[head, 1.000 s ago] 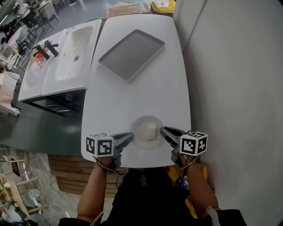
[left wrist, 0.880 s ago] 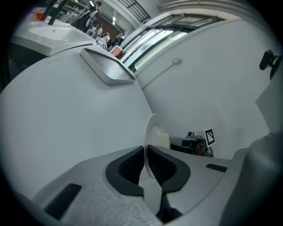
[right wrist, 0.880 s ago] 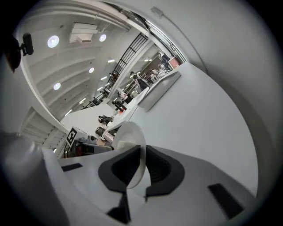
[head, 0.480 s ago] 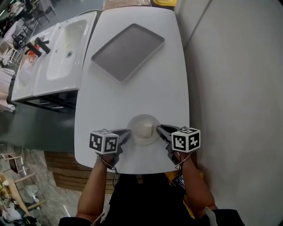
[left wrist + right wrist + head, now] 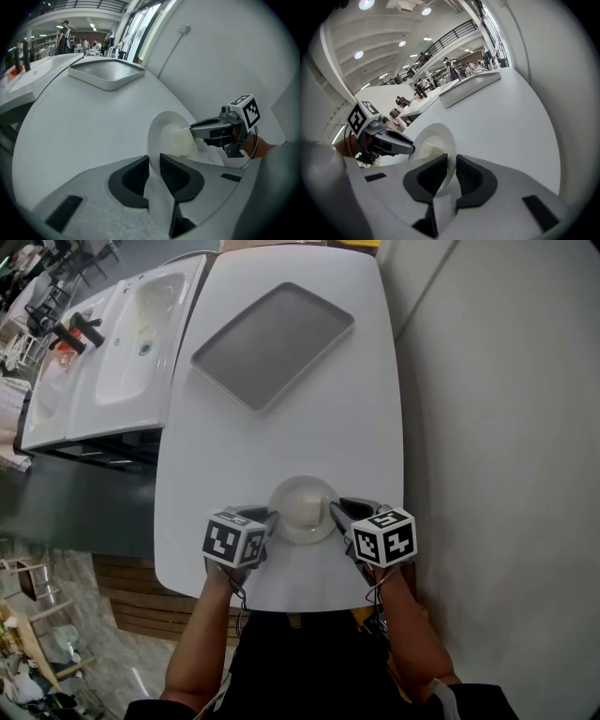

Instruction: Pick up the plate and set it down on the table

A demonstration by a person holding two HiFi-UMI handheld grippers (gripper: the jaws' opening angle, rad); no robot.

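Observation:
A small white plate sits on the white table near its front edge, with a pale block on it. My left gripper is at the plate's left rim and my right gripper at its right rim. In the left gripper view the rim of the plate runs between the jaws of the left gripper, which are opening with a little slack. In the right gripper view the plate has its rim between the opening jaws of the right gripper. Each view shows the other gripper across the plate.
A grey rectangular tray lies at an angle at the table's far end. A white double sink stands to the left of the table, and a pale wall runs close along the right. The person's arms reach in from below.
Both marker cubes have drawn in closer to the plate from either side. The plate stays near the table's front edge, and the head view has shifted slightly.

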